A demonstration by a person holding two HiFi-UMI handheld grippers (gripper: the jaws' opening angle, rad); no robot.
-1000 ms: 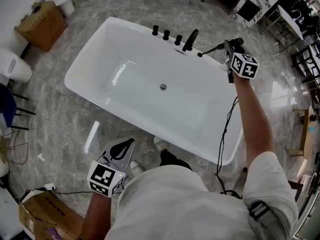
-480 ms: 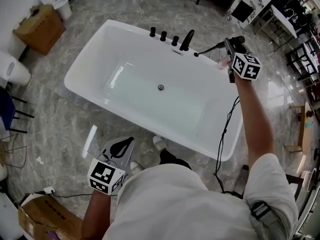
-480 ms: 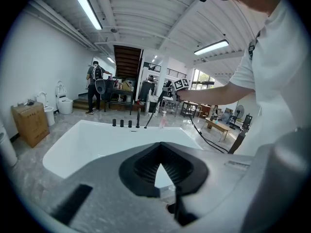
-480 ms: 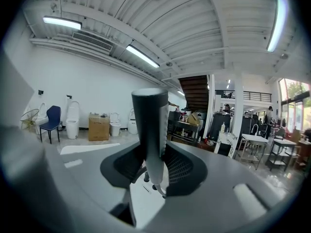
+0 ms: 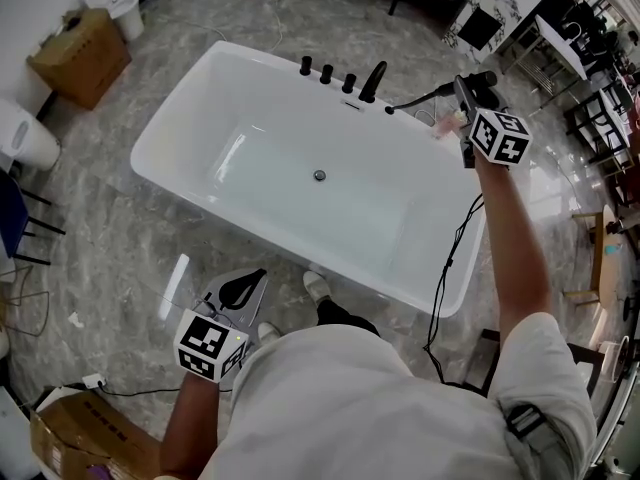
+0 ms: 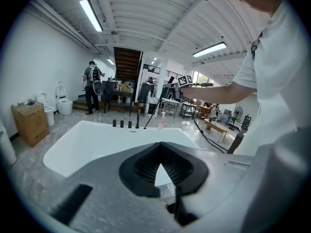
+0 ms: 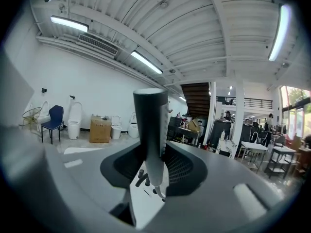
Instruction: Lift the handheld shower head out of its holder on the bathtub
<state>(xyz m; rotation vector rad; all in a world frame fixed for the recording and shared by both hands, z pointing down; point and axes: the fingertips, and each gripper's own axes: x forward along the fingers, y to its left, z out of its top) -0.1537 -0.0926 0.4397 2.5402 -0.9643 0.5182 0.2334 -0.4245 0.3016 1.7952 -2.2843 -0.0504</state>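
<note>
The left claw (image 5: 243, 290) is closed on nothing, hovering by the white bathtub's (image 5: 270, 118) near side. The right claw (image 5: 462, 93), partway closed, grips the black handheld shower head's (image 5: 432, 95) handle, raised above the tub's far rim, just right of the faucet spout (image 5: 373, 80)

- bathtub (image 5: 195, 103): plain white
- shower head (image 7: 151, 125): dark grey, paler lower down
- taps (image 5: 326, 73): black
- floor (image 5: 110, 238): grey, marble veining
- right gripper (image 5: 462, 96), left gripper (image 5: 243, 290): grey, black pads, black-and-white square markers on cubes
- cardboard box (image 5: 78, 50): brown
- shirt (image 5: 370, 408): white
</note>
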